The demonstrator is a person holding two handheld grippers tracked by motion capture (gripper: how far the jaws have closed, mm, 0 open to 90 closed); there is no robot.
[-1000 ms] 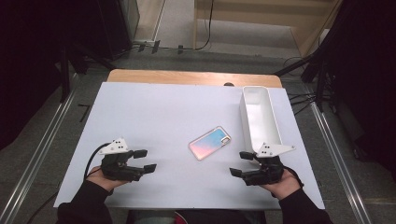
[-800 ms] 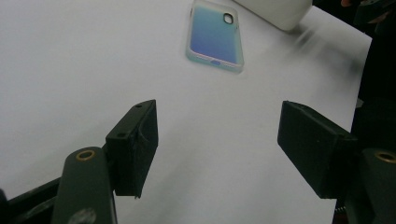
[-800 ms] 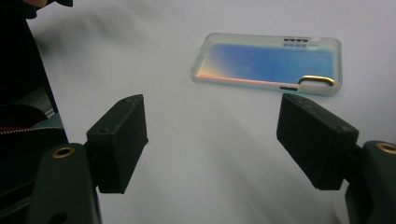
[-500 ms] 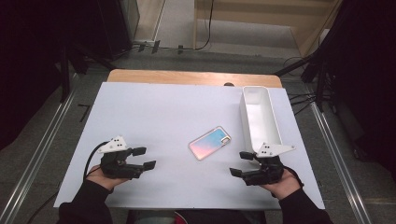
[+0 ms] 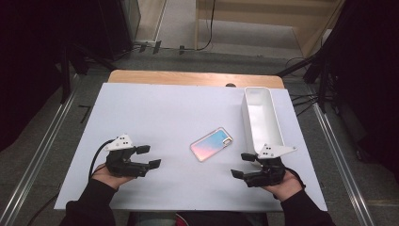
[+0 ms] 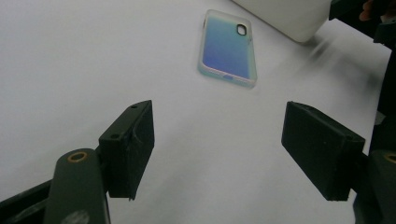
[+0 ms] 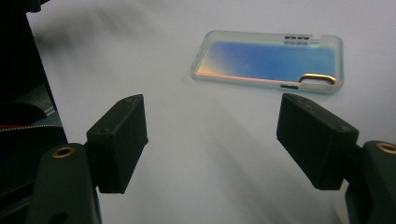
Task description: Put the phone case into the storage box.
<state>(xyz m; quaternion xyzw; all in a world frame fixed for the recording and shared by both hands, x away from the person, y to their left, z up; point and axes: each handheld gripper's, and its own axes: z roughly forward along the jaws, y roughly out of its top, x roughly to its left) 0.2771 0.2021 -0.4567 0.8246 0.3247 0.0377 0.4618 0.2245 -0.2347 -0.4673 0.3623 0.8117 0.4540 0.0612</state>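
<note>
An iridescent phone case [image 5: 212, 143] [image 6: 227, 46] [image 7: 271, 60] lies flat on the white table top [image 5: 164, 108], roughly midway between my two hands. My left gripper [image 5: 150, 156] [image 6: 217, 149] rests low at the front left, pointing toward the case from a distance. Its jaws have just been opening a little and stand open with nothing between them. My right gripper [image 5: 240, 165] [image 7: 212, 144] sits at the front right, aimed left at the case. It is open and holds nothing.
A long white tray [image 5: 247, 123] [image 6: 289, 14] stands lengthwise at the right, just behind my right hand. A strip of wooden table [image 5: 195, 77] shows at the far edge. Dark stands and cables surround the table.
The left gripper has shifted slightly. The right hand, the phone case and the tray have stayed put.
</note>
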